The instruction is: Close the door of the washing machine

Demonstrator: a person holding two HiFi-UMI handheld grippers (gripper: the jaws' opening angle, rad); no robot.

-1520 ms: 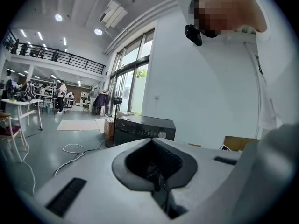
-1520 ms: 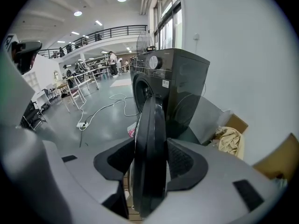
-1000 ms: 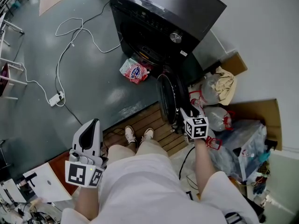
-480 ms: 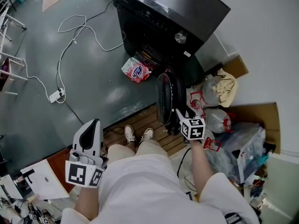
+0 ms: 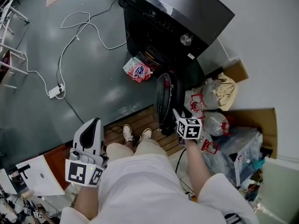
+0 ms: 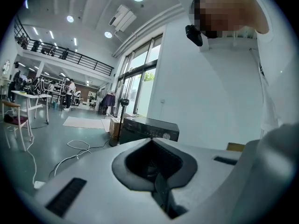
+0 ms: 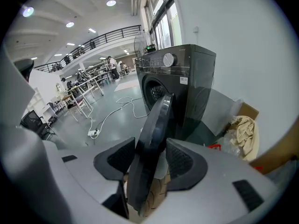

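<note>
The black washing machine [image 5: 173,17] stands at the top of the head view with its round door [image 5: 163,101] swung out edge-on toward me. My right gripper [image 5: 176,116] is shut on the door's outer rim. In the right gripper view the rim [image 7: 156,125] runs between both pads of the right gripper [image 7: 149,160], and the machine's drum opening [image 7: 154,92] lies beyond. My left gripper [image 5: 91,125] hangs low at the left over my lap, away from the machine, shut and holding nothing. From the left gripper [image 6: 156,181] the machine [image 6: 149,129] shows far off.
A red-and-white packet [image 5: 138,71] lies on the floor before the machine. A white cable with a power strip [image 5: 55,92] trails at the left. Bags and cardboard [image 5: 210,94] crowd the right of the door. My feet stand on wooden slats [image 5: 140,120].
My right gripper and the door rim have shifted left relative to the machine, so the door has swung a little toward its front. The left gripper has stayed in place.
</note>
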